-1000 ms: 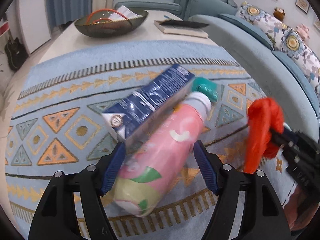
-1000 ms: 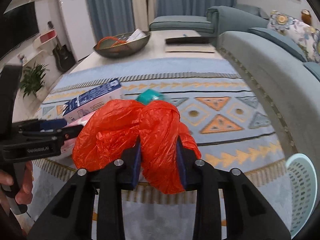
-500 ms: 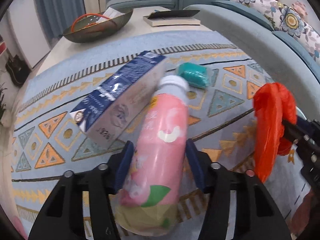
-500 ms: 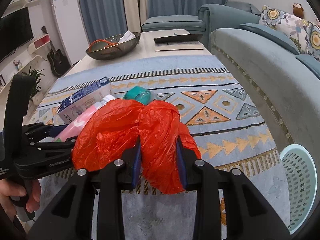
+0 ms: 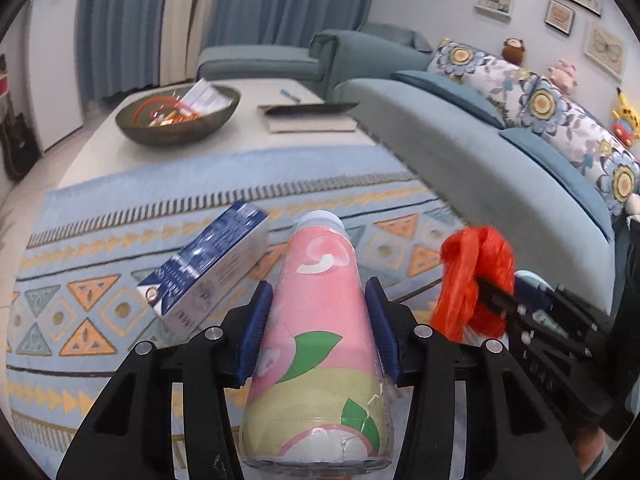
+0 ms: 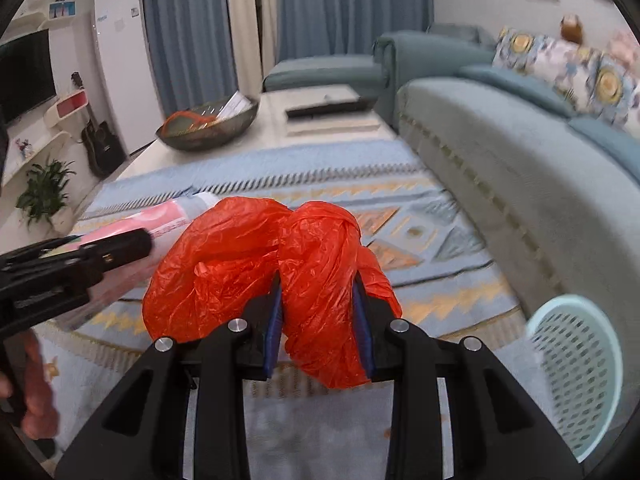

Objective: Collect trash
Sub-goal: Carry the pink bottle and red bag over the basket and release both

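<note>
You have the left gripper point(image 5: 318, 334) clamped on the pink bottle point(image 5: 320, 320) and the right gripper point(image 6: 318, 324) pinching the orange bag point(image 6: 264, 272), both lifted, likely for the basket point(image 6: 576, 372).

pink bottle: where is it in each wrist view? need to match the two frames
Left wrist: pink bottle fills lower centre, clamped in the left tool, cap pointing away.
Right wrist: pink bottle at mid-left, partly behind the red bag.
Shared landmark: dark bowl on the low table.
</note>
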The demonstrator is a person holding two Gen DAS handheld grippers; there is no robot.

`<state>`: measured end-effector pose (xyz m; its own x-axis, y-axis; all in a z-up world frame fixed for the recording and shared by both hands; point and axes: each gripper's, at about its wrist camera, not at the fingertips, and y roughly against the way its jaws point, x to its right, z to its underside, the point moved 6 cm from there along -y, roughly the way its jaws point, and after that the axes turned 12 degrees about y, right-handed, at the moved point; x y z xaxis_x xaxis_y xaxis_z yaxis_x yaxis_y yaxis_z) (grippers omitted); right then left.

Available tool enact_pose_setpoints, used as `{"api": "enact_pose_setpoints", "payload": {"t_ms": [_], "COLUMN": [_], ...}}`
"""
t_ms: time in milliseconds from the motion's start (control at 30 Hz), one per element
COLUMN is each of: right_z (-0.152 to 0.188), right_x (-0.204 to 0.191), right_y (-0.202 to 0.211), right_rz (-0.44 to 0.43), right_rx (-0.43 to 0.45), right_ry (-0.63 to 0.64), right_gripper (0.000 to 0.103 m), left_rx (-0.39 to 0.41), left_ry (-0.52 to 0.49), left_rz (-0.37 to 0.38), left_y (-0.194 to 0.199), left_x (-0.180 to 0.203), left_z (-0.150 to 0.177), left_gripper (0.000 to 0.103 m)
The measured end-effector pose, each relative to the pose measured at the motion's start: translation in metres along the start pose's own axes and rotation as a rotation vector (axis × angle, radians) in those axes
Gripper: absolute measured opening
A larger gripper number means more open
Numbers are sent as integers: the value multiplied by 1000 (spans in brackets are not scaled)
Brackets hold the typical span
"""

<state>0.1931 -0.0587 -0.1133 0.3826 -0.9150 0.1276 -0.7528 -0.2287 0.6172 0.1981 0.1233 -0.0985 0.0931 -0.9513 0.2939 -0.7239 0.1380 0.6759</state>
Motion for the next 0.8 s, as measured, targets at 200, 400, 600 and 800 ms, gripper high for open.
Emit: {"api": "enact_pose_setpoints", "payload": {"t_ms": [200, 400, 600, 800], "right_z": [-6, 14, 61, 110], "right_x": [62, 125, 190, 243], "right_y": [42, 88, 103, 109], "right_rz": [104, 179, 275, 381], "right_rx": [79, 115, 62, 12], "right_ry": [-64, -149, -240, -278], "right_gripper": [28, 28, 28, 28], "left_rx": [87, 149, 90, 20], "left_ry": [-74, -192, -270, -333], "left_rz": [84, 126, 217, 281], "left_y": [35, 60, 46, 17], "left_x": [55, 129, 204, 264], "left_z": [-3, 10, 39, 78], "left_gripper": [46, 46, 46, 46]}}
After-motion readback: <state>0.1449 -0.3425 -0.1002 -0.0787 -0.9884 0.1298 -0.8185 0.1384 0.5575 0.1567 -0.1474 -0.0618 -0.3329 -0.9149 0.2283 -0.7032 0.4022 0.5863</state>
